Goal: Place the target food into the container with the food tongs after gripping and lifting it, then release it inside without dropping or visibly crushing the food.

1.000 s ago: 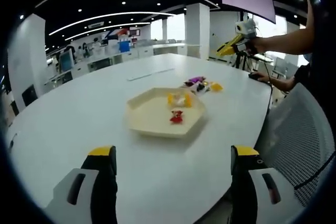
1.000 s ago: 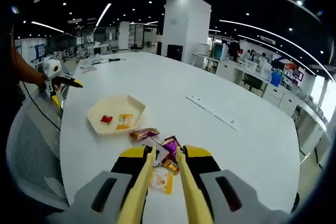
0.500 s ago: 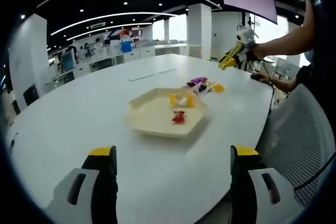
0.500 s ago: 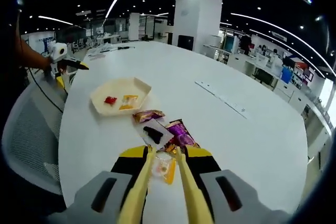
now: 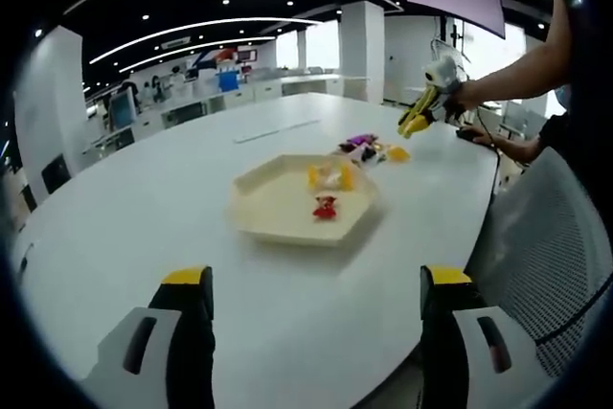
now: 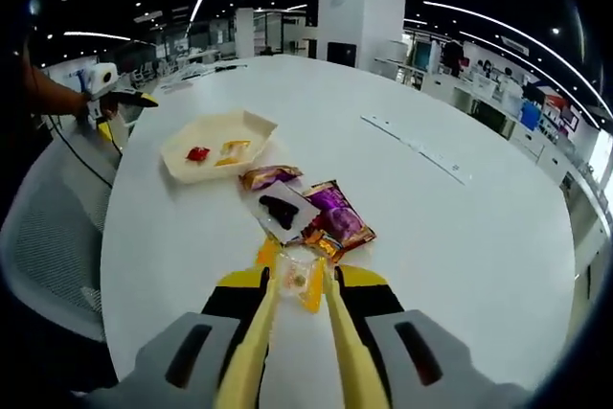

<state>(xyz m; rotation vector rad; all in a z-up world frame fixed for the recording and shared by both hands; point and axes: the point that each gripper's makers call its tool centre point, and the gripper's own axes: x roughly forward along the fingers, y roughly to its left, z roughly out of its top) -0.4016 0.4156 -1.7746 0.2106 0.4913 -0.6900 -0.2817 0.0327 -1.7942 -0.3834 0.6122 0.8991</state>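
Note:
A cream hexagonal tray (image 5: 278,213) holds a red sweet (image 5: 326,206) and a yellow one (image 5: 326,176); my left gripper (image 5: 316,280) hangs open before it. My right gripper (image 6: 302,284) is shut on yellow food tongs (image 6: 257,332). The tong tips stand on either side of a clear packet with a yellow snack (image 6: 299,280) at the near end of a snack pile. Beyond it lie a purple packet (image 6: 337,222), a clear packet with a dark snack (image 6: 283,210) and a brown packet (image 6: 268,177), then the tray (image 6: 247,127). The right gripper (image 5: 414,122) hovers over the pile (image 5: 369,150).
Everything rests on a large white oval table (image 6: 450,237). A grey mesh chair (image 5: 546,237) stands at its near edge, beside a person's arm (image 5: 517,69). The left gripper (image 6: 120,102), in a hand, shows past the tray. A white strip (image 6: 417,148) lies further out.
My right gripper has dropped forward toward the snack pile, and the tong tips now flank the clear yellow packet. The left gripper stayed nearly still.

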